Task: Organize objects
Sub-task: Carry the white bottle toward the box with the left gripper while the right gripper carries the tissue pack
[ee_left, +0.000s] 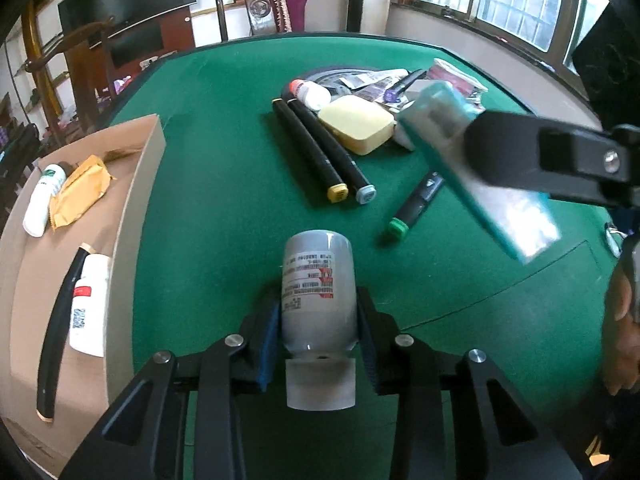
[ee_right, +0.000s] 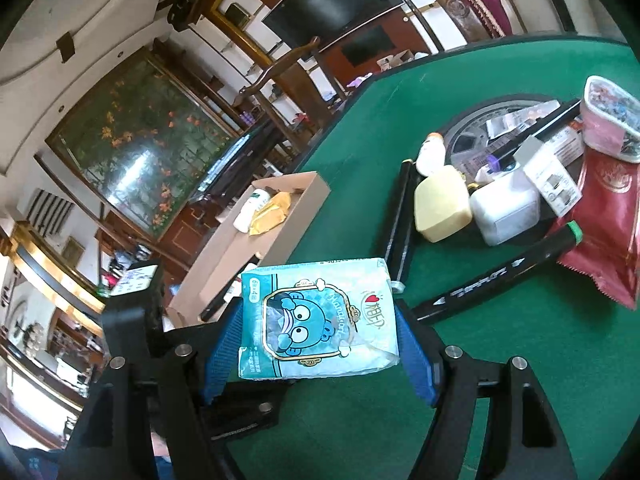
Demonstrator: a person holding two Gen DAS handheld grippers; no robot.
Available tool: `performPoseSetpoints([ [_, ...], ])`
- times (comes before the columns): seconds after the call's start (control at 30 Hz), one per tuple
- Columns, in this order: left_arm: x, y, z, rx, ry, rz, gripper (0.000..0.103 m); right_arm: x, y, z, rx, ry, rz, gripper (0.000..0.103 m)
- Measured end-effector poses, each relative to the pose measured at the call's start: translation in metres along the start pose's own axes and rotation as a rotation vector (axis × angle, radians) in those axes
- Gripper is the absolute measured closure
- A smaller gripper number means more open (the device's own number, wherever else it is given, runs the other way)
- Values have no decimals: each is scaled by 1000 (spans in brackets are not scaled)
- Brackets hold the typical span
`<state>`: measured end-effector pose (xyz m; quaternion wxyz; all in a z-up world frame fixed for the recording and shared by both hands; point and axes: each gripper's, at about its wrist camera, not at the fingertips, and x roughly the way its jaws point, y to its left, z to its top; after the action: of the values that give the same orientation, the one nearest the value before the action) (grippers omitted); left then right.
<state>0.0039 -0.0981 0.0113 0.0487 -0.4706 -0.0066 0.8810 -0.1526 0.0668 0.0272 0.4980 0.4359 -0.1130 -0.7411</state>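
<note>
Indoors | green felt table | cardboard box at edge

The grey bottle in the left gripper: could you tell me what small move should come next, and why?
Probably carry the grey bottle leftward over the cardboard box and lower it there. The left gripper is shut on it above the green table, and the box already holds two white bottles, a yellow packet and a black marker. The right gripper holds a tissue pack.
</note>
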Motion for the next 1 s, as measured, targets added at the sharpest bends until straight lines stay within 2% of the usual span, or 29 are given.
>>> performPoseSetpoints([
  [0.1, -3, 3, -2, -21, -18, -51, 70, -2, -4, 1, 17, -8, 1, 26],
  [0.2, -6, 6, -6, -52, -30, -134, 69, -3, -10, 1, 38, -13, -3, 26],
  [0.4, -17, 12, -9, -72, -56, -185, 69, -3, -17, 1, 77, -15, -11, 26],
  [0.73, -48, 32, -6, -112, -133, -238, 69, 0, -13, 0, 95, -20, -17, 26],
  [0.9, -67, 57, -10, -159, -176, -239, 69, 13, 8, 3, 50, 0, -15, 26],
  [1.0, -81, 82, -14, -203, -210, -215, 69, 26, 21, 7, 35, 19, -9, 26],
])
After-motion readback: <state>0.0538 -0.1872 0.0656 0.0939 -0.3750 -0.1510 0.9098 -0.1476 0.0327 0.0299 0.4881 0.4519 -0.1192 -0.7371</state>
